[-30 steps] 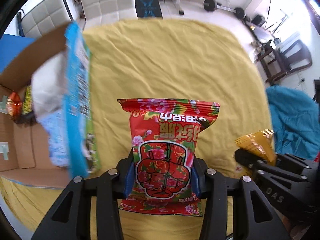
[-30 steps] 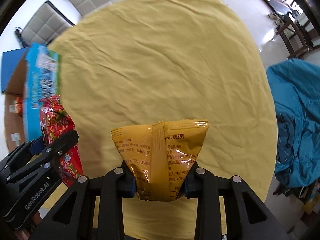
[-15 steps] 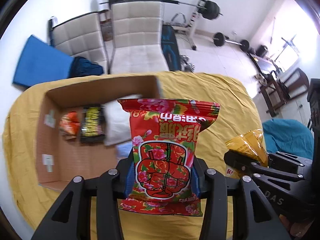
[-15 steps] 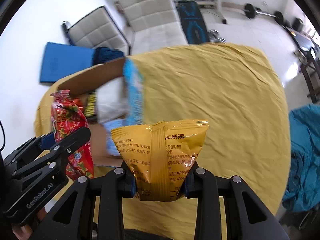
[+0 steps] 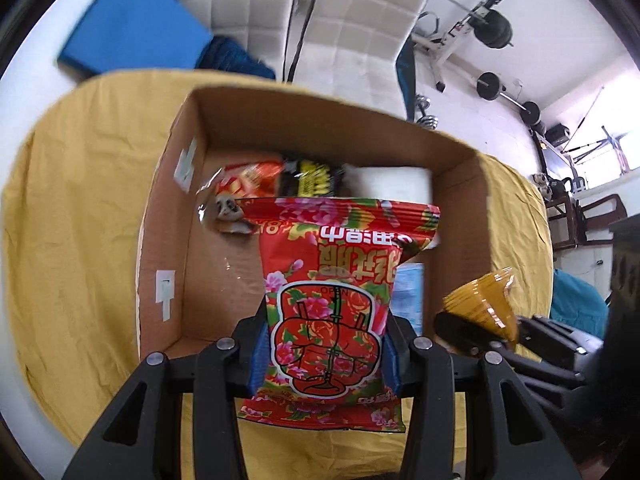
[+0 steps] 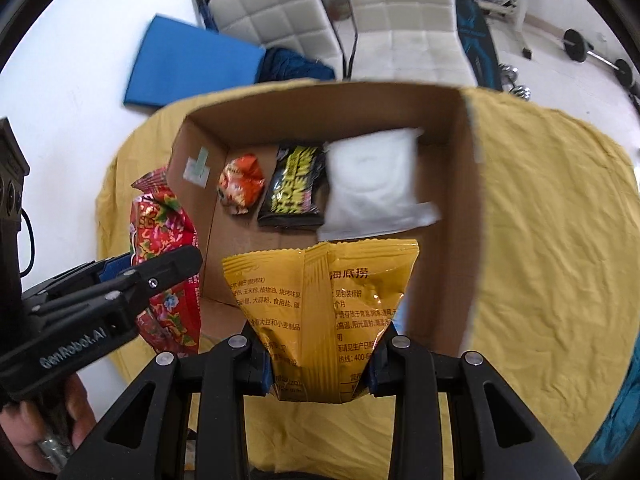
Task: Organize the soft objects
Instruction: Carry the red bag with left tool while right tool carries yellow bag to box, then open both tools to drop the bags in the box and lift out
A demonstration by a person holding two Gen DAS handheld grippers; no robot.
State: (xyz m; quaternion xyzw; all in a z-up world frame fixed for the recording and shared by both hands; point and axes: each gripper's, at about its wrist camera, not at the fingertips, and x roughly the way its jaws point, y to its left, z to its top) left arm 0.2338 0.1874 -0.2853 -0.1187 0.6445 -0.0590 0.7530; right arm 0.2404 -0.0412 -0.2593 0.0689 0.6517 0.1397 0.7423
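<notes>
The red flowered packet (image 5: 332, 308) was clamped in the left gripper (image 5: 326, 354) over the cardboard box (image 5: 460, 216); the yellow packet (image 6: 320, 312) was pinched in the right gripper (image 6: 318, 364) beside it. Along the box's far wall lay an orange packet (image 6: 240, 184), a black-and-yellow packet (image 6: 294, 186) and a white pouch (image 6: 372, 184), on the yellow-covered bench (image 6: 560, 240).

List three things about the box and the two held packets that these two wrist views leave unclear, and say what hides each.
1. Left wrist view: the red packet covers much of the cardboard box floor.
2. Right wrist view: the yellow packet hides the box's near floor; a blue item there is barely visible.
3. Both views: the fingers cover each packet's lower sides, and motion blur smears the white pouch.
</notes>
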